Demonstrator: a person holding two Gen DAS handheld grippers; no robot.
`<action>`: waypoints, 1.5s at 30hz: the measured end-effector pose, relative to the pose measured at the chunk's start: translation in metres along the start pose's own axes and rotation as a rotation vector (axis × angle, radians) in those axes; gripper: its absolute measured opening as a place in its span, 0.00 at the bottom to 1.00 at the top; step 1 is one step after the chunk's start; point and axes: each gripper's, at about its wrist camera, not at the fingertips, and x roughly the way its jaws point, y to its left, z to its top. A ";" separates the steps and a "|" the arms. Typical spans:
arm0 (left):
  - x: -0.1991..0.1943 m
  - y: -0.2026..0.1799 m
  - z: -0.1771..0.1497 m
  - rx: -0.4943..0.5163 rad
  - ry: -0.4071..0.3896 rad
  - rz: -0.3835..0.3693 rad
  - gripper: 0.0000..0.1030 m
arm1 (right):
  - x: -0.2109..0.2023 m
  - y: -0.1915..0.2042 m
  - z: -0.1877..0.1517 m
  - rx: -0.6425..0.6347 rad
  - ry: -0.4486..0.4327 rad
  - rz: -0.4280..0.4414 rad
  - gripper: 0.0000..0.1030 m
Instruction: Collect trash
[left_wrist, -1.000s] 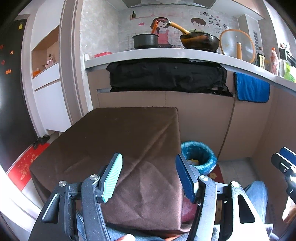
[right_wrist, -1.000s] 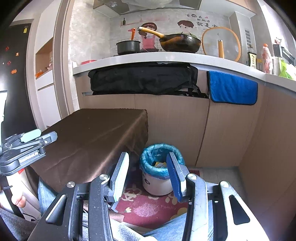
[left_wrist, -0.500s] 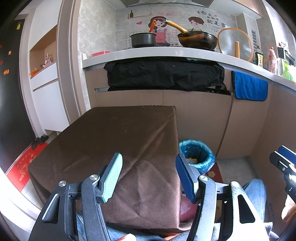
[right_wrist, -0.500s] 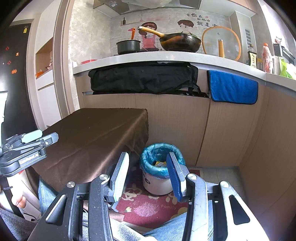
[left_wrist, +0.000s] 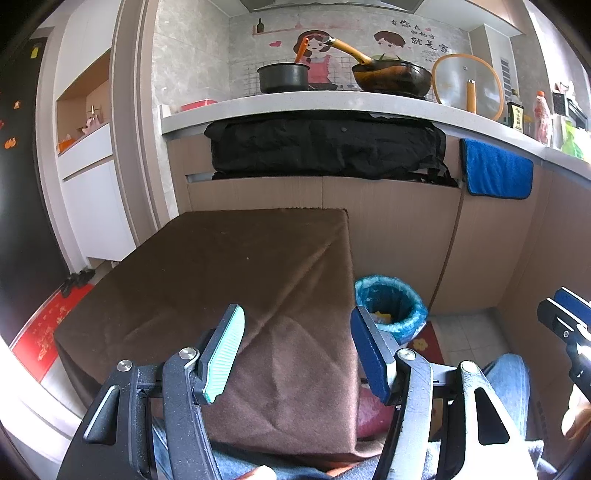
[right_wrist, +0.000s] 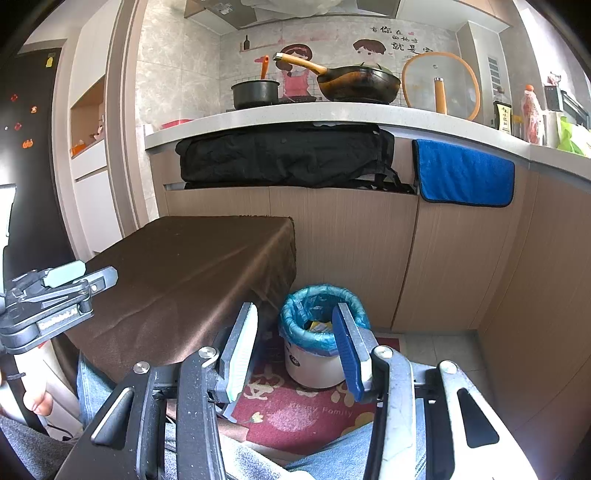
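Brown-clothed table (left_wrist: 229, 266) edge beside bin (right_wrist: 321, 332); both hand-held grippers (left_wrist: 297, 350) (right_wrist: 295, 343) wide, holding nothing.

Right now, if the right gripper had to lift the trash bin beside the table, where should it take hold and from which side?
Probably the rim of the trash bin, from above. It stands upright with its mouth open and the blue bag folded over the edge, so one finger can go inside and one outside. The right gripper, open and empty, looks too narrow for the body.

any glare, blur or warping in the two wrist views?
Left wrist: sharp, strong fisheye bend on the countertop, black corner vignette, blown-out white at bottom left. Right wrist: equally sharp, same barrel warp, bright daylight washes the range hood; trash bin evenly lit.
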 end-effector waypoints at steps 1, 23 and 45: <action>0.000 0.000 0.000 0.000 0.000 -0.001 0.59 | 0.000 0.000 0.000 0.000 0.000 0.000 0.39; 0.001 0.002 -0.002 0.003 0.003 -0.010 0.59 | -0.004 0.006 -0.003 0.008 -0.006 -0.015 0.39; 0.001 -0.002 -0.004 0.004 0.010 -0.020 0.59 | -0.005 0.009 -0.004 0.012 -0.006 -0.022 0.39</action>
